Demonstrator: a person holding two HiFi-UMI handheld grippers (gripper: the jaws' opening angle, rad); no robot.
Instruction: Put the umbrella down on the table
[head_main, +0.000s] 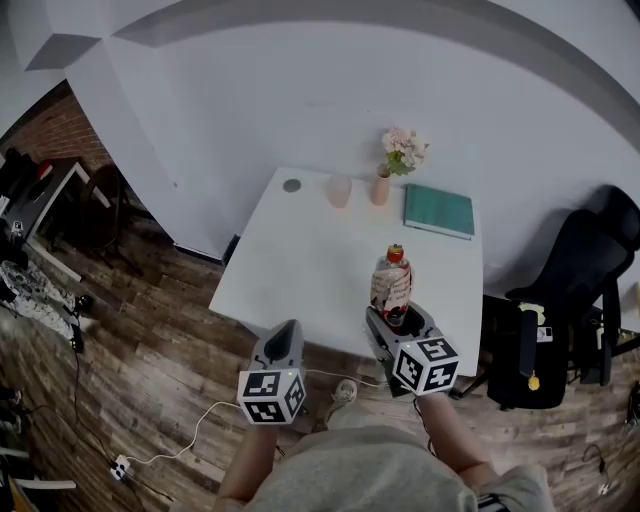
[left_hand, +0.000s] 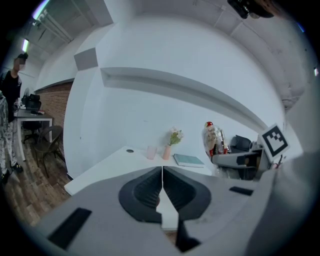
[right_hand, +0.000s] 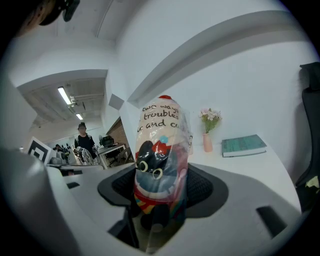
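Note:
A folded umbrella (head_main: 392, 283) in a clear sleeve, printed with a cartoon cat and red tipped, stands upright in my right gripper (head_main: 398, 320), whose jaws are shut on its lower part. In the right gripper view the umbrella (right_hand: 161, 165) fills the middle between the two jaws. It hovers over the near right edge of the white table (head_main: 300, 265). My left gripper (head_main: 284, 345) is shut with nothing in it, just off the table's near edge. From the left gripper view the umbrella (left_hand: 212, 137) shows to the right.
At the table's far side stand a pink cup (head_main: 339, 190), a pink vase with flowers (head_main: 381, 185) and a teal book (head_main: 439, 211). A small grey disc (head_main: 291, 185) lies at the far left. A black office chair (head_main: 570, 300) stands right of the table. Cables cross the wooden floor.

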